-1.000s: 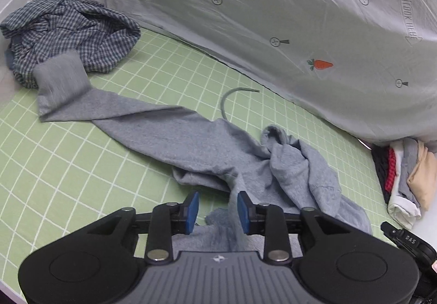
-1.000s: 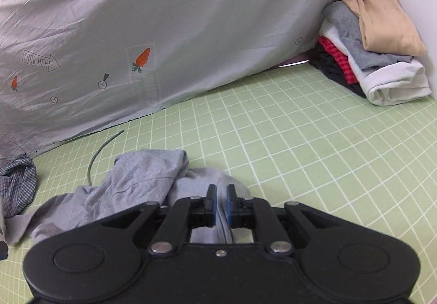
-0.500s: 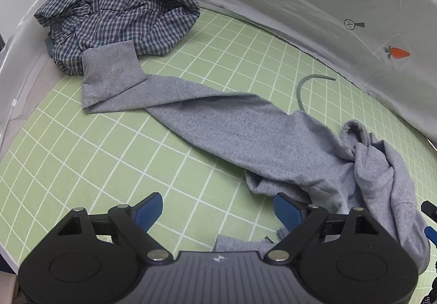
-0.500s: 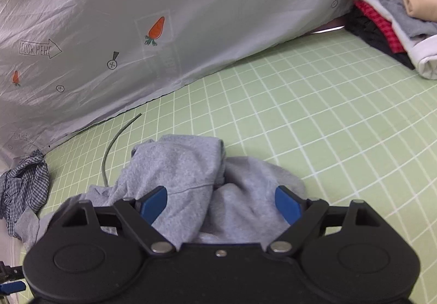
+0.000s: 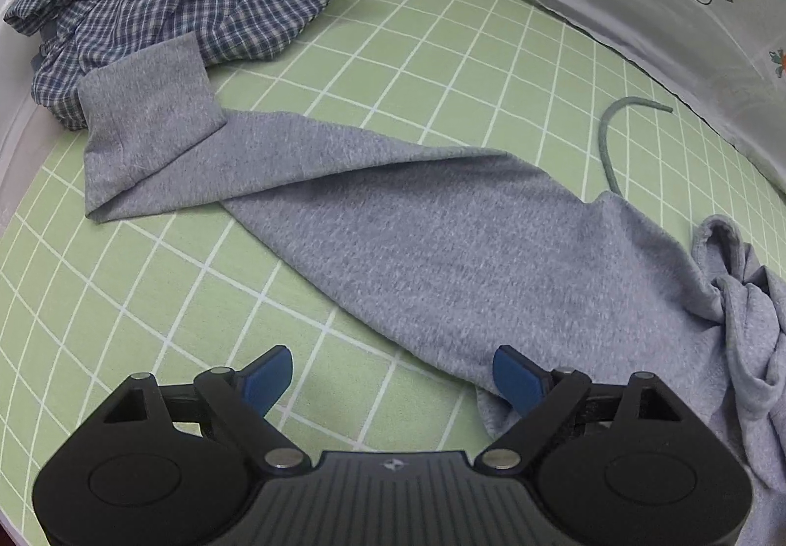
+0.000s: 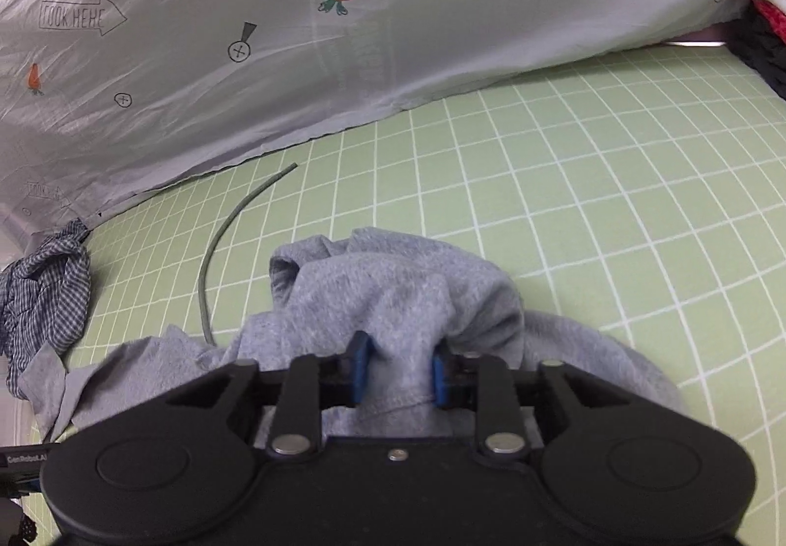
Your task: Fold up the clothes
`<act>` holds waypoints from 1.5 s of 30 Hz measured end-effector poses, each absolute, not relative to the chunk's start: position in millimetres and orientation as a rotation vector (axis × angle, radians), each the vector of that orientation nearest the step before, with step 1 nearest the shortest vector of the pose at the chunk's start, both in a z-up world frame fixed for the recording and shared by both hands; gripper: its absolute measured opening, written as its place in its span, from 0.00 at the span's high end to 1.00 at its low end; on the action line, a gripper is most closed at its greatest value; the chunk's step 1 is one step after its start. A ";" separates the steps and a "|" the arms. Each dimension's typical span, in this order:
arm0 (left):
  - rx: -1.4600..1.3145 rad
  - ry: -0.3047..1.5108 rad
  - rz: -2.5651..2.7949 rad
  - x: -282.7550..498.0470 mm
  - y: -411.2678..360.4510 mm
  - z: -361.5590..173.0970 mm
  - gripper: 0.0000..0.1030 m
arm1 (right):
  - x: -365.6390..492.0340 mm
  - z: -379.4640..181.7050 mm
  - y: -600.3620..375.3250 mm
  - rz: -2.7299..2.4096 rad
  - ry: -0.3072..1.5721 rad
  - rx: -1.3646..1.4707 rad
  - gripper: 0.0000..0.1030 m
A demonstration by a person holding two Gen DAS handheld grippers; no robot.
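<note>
Gathering step: right gripper (image 6: 398,379) has just been closing, now pinching the grey sweatshirt (image 6: 393,300); left gripper (image 5: 393,374), fingers spread, must next grasp its edge.

A green mat (image 6: 565,182) ruled with a white grid is backed by a crumpled grey sheet (image 6: 442,6) printed with carrots and arrows.
</note>
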State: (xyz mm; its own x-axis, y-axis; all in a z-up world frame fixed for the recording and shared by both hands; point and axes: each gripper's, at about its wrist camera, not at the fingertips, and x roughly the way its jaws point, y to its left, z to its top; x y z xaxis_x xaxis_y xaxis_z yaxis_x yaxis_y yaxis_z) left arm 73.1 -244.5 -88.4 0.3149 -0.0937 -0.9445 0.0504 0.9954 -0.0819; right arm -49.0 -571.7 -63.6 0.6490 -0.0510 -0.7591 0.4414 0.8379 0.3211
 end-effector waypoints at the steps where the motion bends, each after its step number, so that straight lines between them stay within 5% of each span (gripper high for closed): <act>1: -0.043 1.250 -0.091 75.0 -244.0 -90.1 0.14 | -44.2 -60.2 -576.7 -0.293 0.812 0.520 0.85; 10: -0.056 1.256 -0.032 89.0 -235.8 -96.0 0.14 | 38.5 0.1 -646.4 -0.356 0.532 0.531 0.88; 11: -0.051 1.253 -0.021 89.5 -234.5 -95.7 0.14 | 41.9 5.0 -649.5 -0.375 0.497 0.524 0.84; 13: -0.045 1.249 0.001 90.7 -231.4 -95.7 0.14 | 42.3 6.4 -650.9 -0.424 0.494 0.464 0.52; 17: -0.011 1.242 0.038 93.3 -223.8 -97.1 0.14 | 23.7 -3.4 -646.9 -0.493 0.574 0.350 0.44; 21: 0.032 1.228 0.060 98.2 -214.9 -100.0 0.14 | -27.1 -23.8 -639.4 -0.553 0.685 0.319 0.22; 31: 0.153 1.135 0.054 125.4 -209.0 -102.0 0.11 | -123.1 -65.4 -635.4 -0.729 0.868 0.459 0.19; 34: 0.109 1.104 -0.014 131.7 -209.9 -100.7 0.26 | -119.8 -64.5 -633.1 -0.738 0.867 0.462 0.19; 37: 0.077 1.073 -0.059 135.8 -209.7 -98.5 0.74 | -113.1 -58.6 -627.2 -0.724 0.860 0.439 0.19; 38: 0.095 1.066 -0.057 136.2 -207.9 -98.6 0.97 | -111.6 -56.5 -625.4 -0.718 0.856 0.439 0.19; 45: 0.023 1.025 0.028 140.5 -155.0 -90.2 0.97 | -117.8 -44.1 -613.1 -0.714 0.839 0.409 0.19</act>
